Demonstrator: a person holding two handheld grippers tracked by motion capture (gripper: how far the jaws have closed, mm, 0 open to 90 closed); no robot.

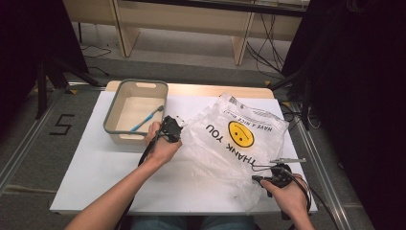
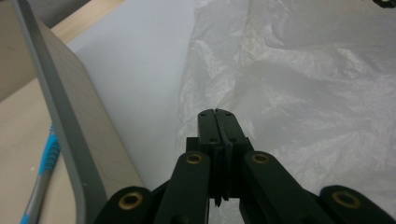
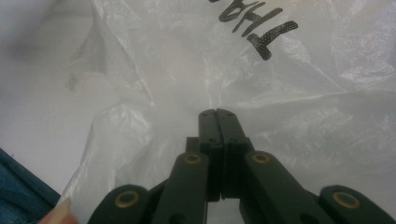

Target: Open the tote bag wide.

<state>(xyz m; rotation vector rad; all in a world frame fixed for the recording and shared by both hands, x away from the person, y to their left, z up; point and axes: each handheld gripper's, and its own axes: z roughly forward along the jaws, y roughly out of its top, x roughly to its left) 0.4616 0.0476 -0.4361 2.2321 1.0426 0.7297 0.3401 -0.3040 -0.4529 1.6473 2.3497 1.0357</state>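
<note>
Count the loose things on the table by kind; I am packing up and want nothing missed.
Bag: 1
Bin: 1
Toothbrush: 1, lying in the bin
Total: 3

One plastic bag [image 1: 234, 139] lies across the centre and right of the high view, printed with one smiley face. One grey bin [image 1: 135, 113] stands at centre left, and in it lies one blue-and-grey toothbrush [image 1: 147, 118], or so it seems at this distance. There are two grippers: the left gripper [image 1: 178, 120] at centre and the right gripper [image 1: 289, 161] at lower right. One worktop [image 1: 91, 167] carries it all.
</note>
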